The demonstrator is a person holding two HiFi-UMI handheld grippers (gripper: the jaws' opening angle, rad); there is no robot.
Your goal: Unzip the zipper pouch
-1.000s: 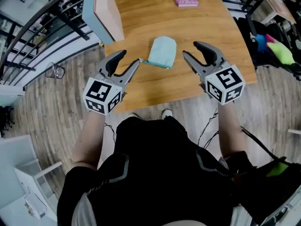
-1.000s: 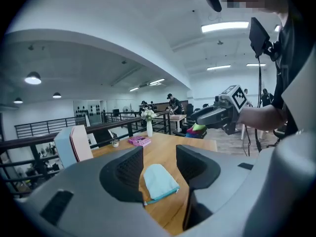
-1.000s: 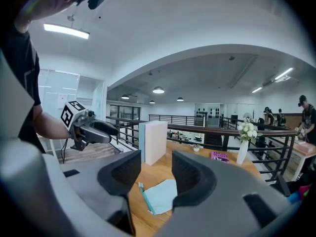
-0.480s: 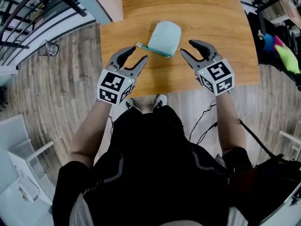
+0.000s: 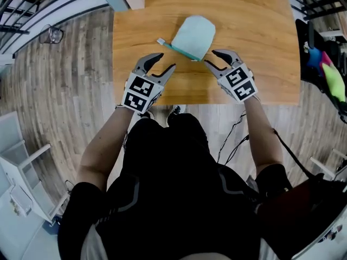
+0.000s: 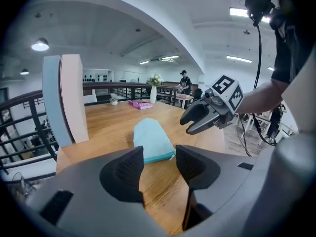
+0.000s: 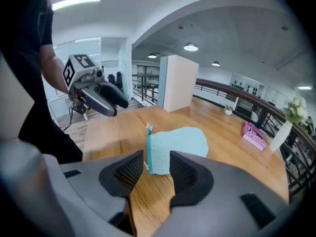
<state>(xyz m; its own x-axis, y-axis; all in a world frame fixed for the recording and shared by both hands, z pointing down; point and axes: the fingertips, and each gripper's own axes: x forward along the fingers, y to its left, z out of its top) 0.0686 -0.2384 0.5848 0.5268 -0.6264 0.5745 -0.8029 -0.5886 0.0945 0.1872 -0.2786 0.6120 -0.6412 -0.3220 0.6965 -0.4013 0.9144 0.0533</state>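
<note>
left gripper (image 5: 165, 62): over near edge, left of centre; jaws spread, nothing between them (image 6: 159, 167); not touching pouch
right gripper (image 5: 210, 58): over near edge, right of centre; jaws spread, nothing pinched (image 7: 157, 169); lifted off the wood, tips close to pouch's near right end
grippers vs each other: apart, tips angled inward, pouch's near side between them
table (image 5: 260, 64): bare light wood
pouch (image 5: 194, 36): pale blue-green, lying flat, just beyond both grippers, closer to near edge than far edge, roughly centred left to right; rounded end pointing to far edge
zipper (image 5: 179, 50): darker teal strip along pouch's near side, running at a slant; looks closed along its whole length
pull tab (image 5: 160, 41): pale, sticking out at zipper's left end, resting on the wood
box (image 6: 64, 100): tall, upright, blue and pale pink sides, at far left corner, well apart from pouch
book (image 7: 254, 132): pink, flat, near far edge, right of centre
vase (image 6: 156, 88): white with flowers, at far edge beyond book
</note>
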